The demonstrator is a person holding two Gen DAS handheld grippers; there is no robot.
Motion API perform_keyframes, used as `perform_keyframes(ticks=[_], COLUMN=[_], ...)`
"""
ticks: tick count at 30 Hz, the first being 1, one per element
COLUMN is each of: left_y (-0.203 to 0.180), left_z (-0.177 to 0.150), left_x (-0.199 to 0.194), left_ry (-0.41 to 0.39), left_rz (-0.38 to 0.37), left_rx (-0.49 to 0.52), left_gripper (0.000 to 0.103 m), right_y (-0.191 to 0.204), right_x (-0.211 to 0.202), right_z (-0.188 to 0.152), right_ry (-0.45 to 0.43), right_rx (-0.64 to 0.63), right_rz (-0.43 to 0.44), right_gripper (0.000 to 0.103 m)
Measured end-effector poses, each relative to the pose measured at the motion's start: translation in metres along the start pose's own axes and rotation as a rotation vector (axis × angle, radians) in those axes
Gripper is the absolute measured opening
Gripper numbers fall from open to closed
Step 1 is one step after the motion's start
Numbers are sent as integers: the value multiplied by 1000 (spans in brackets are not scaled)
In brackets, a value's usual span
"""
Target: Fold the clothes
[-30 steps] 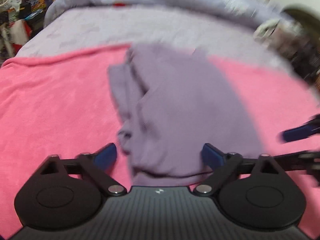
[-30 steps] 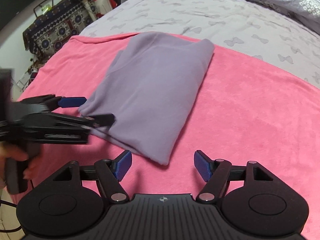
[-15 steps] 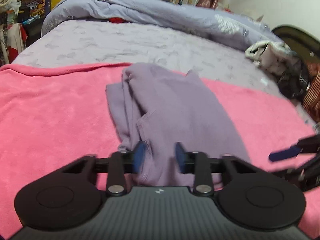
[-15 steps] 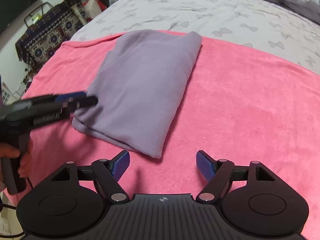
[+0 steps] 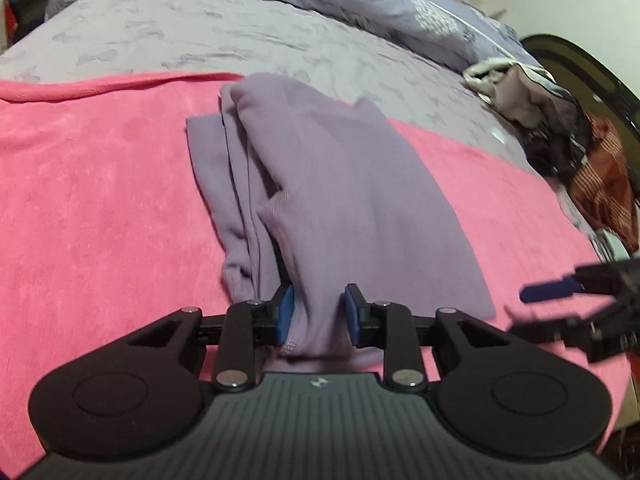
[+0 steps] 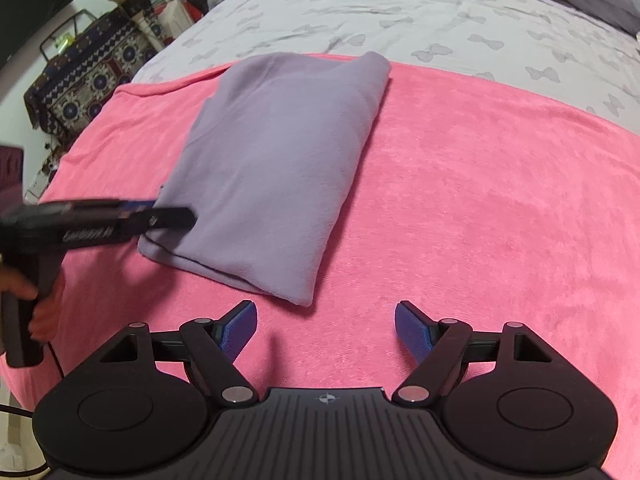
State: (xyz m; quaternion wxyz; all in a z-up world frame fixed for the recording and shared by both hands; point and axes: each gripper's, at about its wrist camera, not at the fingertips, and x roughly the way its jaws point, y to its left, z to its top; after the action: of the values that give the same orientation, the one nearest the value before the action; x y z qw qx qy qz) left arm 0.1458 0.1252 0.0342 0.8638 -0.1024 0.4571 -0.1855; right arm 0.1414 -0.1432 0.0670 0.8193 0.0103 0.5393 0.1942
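— Left wrist view: what have the left tongs [image 5: 316, 312] got?
— They're pinched on the near hem of the folded lilac garment [image 5: 340, 200], which lies on the pink blanket [image 5: 100, 200] on the bed [image 5: 160, 40].
— And the right wrist view?
— The right tongs [image 6: 326, 330] gape wide above bare blanket, just short of the garment's near corner.

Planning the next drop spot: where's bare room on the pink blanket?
Free: pink blanket right of the purple garment, up to the grey sheet. Also left of it in the left view. Crowded: garment's near-left corner, where the left gripper pinches it; clothes pile far right.
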Motion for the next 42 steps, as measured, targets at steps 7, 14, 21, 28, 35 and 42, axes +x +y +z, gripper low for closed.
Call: perform_keyframes(ticks=[7, 14, 21, 28, 35, 42], left_y=[5, 20, 47, 61, 77, 78], left_z=[2, 6, 7, 13, 18, 18], left_x=[-2, -5, -2, -1, 0, 2], left_ry=[54, 109, 135, 129, 125, 138], left_rz=[-10, -56, -131, -325, -405, -375], left_rx=[-31, -140, -273, -484, -590, -548], left_gripper=[6, 4, 4, 4, 3, 4], right_y=[1, 29, 57, 107, 145, 132], right_x=[-6, -3, 17, 25, 63, 95], right_z=[2, 23, 15, -33, -65, -63], right_ry=[-49, -169, -191, -351, -551, -630], right_rx=[-10, -293, -493, -877, -1074, -1022], right_rz=[-5, -148, -188, -236, -344, -665], right_gripper=[77, 77, 83, 85, 92, 100])
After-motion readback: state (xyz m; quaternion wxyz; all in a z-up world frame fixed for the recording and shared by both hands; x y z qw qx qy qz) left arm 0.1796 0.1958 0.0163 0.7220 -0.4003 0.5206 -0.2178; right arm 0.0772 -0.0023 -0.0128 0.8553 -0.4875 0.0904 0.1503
